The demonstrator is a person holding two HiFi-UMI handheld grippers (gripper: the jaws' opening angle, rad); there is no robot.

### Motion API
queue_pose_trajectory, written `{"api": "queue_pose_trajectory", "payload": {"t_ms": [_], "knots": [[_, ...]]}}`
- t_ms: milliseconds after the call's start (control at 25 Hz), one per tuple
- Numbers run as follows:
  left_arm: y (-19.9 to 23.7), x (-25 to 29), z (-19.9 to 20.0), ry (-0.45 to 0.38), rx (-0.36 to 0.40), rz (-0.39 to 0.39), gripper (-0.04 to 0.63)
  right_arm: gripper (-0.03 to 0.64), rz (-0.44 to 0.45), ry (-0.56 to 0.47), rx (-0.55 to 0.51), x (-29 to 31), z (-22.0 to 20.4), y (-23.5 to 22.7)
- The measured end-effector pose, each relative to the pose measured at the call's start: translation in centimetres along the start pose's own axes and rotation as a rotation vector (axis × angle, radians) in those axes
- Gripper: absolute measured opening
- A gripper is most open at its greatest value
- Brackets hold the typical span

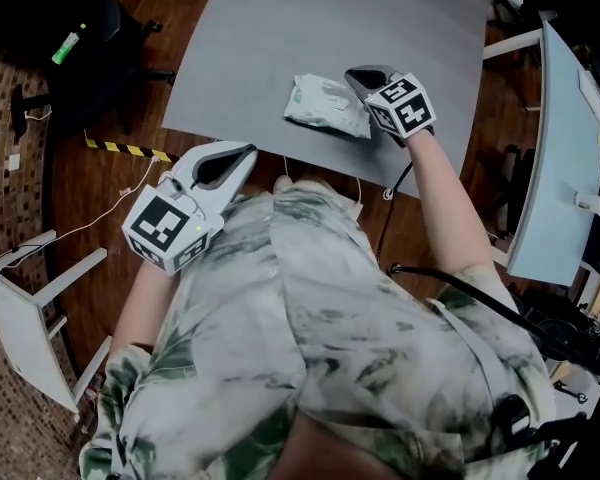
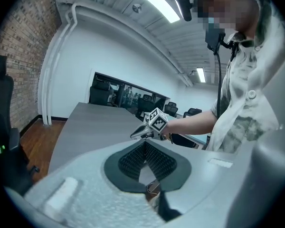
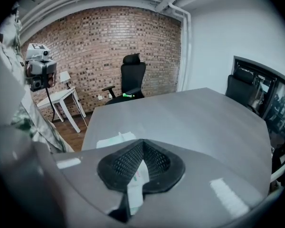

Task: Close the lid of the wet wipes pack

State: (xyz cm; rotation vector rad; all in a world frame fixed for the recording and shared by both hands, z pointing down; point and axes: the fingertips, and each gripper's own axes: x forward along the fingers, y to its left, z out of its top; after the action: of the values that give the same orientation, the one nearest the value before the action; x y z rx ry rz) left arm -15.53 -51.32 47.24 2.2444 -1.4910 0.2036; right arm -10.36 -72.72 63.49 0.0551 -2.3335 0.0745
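Observation:
The wet wipes pack (image 1: pixel 325 105), white with green print, lies flat on the grey table (image 1: pixel 310 18) near its front edge. I cannot tell how its lid stands. My right gripper (image 1: pixel 356 72) hovers at the pack's right end, jaws shut with nothing between them. In the right gripper view the pack (image 3: pixel 113 139) shows left of the shut right gripper (image 3: pixel 142 142) and under it. My left gripper (image 1: pixel 246 151) is held off the table beside the person's body, also shut and empty. The left gripper (image 2: pixel 143 143) looks toward the right gripper (image 2: pixel 141 133) over the table.
A black office chair (image 1: pixel 90 38) stands on the wood floor at the table's far left. A white side table (image 1: pixel 25 303) is at the left. A pale blue table (image 1: pixel 555 138) lies to the right. Yellow-black tape (image 1: pixel 128 150) marks the floor.

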Motion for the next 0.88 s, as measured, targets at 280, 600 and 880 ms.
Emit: {"api": "queue_pose_trajectory", "payload": {"t_ms": [280, 600, 880], "knots": [[-0.8, -0.7, -0.1, 0.029, 0.017, -0.056, 0.003, 0.008, -0.016, 0.015, 0.031, -0.4, -1.8, 3.1], [-1.2, -2.3, -0.5, 0.043, 0.033, -0.085, 0.003, 0.006, -0.031, 0.039, 0.056, 0.5, -3.3, 5.7], [-0.7, -4.4, -1.0, 0.05, 0.028, -0.078, 0.003, 0.006, -0.07, 0.044, 0.086, 1.2, -4.4, 5.9]]}}
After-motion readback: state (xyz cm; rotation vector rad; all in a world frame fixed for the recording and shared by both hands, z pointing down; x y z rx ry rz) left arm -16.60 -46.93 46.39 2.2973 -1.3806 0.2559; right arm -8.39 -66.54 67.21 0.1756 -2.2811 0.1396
